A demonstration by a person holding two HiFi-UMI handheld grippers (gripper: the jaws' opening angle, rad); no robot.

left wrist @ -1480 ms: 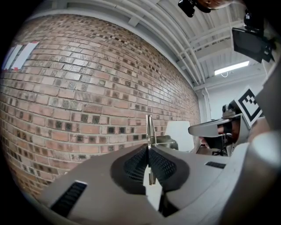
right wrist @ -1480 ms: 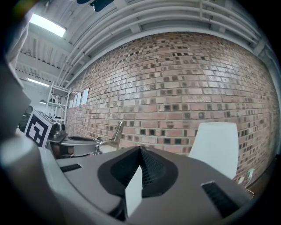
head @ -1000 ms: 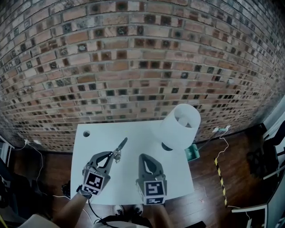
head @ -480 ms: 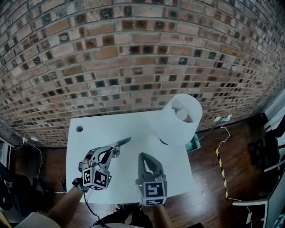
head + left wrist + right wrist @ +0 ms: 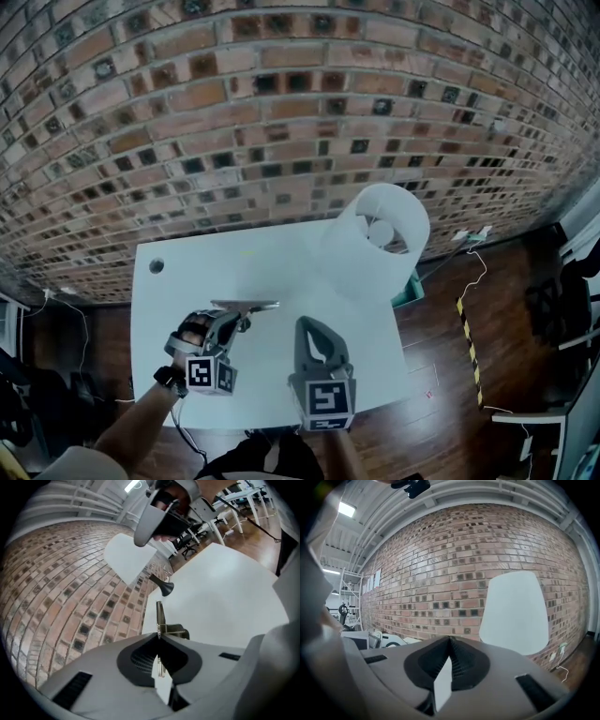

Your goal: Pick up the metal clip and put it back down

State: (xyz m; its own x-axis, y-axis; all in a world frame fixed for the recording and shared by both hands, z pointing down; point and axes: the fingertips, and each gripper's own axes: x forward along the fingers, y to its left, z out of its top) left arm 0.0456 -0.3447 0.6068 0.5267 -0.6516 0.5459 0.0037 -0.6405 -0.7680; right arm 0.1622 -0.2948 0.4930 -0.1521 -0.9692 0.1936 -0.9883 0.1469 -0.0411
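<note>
Left gripper [image 5: 240,322] jaws clamp metal clip [image 5: 246,306]; right gripper [image 5: 312,327] jaws together, empty.

Two hand-held grippers [image 5: 240,320] [image 5: 312,325], one metal clip [image 5: 247,306], one table [image 5: 272,267], one chair [image 5: 375,248].

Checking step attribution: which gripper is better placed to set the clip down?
Left: the left gripper grips the metal clip over the table; the right gripper is shut and empty.

Silvery metal clip [image 5: 246,305], smooth matt table [image 5: 281,267], rough brick wall [image 5: 281,141].
</note>
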